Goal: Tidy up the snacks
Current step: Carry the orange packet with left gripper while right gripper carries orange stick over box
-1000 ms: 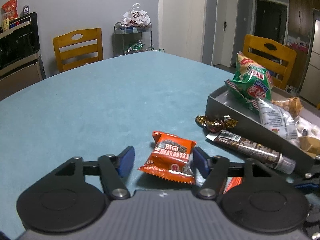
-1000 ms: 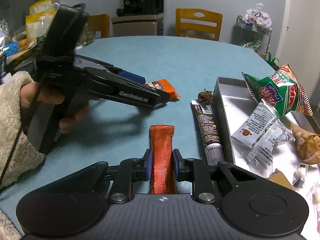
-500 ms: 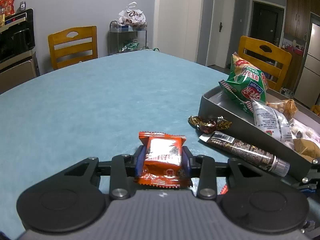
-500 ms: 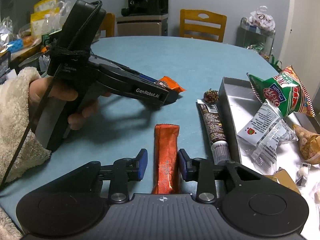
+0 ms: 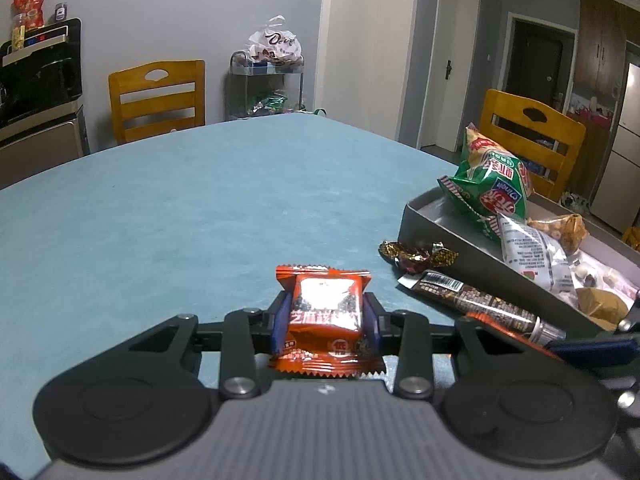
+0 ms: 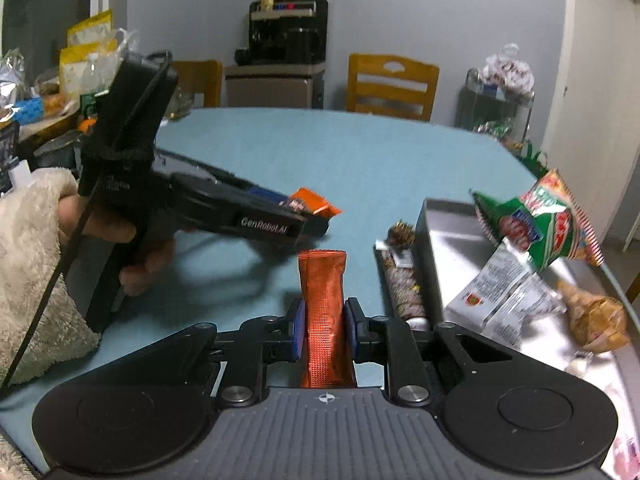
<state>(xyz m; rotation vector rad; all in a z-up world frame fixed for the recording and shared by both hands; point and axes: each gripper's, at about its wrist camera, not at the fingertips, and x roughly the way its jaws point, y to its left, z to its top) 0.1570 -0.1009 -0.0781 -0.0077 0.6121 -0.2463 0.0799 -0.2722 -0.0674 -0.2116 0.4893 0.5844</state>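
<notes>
**Mia:** Where is the orange snack pack (image 5: pixel 325 316)?

**Ben:** It sits between the blue pads of the left gripper (image 5: pixel 325 320). The pads are pushed in tight on both sides of the pack. From the right wrist camera the pack looks lifted off the blue table (image 5: pixel 180 208).

**Mia:** And the long orange stick pack (image 6: pixel 325 312)?

**Ben:** The right gripper (image 6: pixel 325 324) has it. Its pads are closed on the sides of the stick, and the far end pokes out in front.

**Mia:** What is next to them?

**Ben:** A dark brown snack bar (image 5: pixel 476 304) lies on the table, right along the wall of the gray tray (image 5: pixel 440 232). A candy in a shiny gold wrapper (image 5: pixel 416 254) lies near the tray's corner.

**Mia:** What is in the tray?

**Ben:** A green chip bag (image 5: pixel 492 188) leans at the far end. A clear white packet (image 5: pixel 532 252) lies by it, and a brown snack bag (image 6: pixel 596 316) too.

**Mia:** Who holds the left gripper?

**Ben:** A hand (image 6: pixel 108 232) in a fluffy sleeve (image 6: pixel 36 264).

**Mia:** And far away?

**Ben:** Yellow wooden chairs (image 5: pixel 158 100) stand at the table.
</notes>
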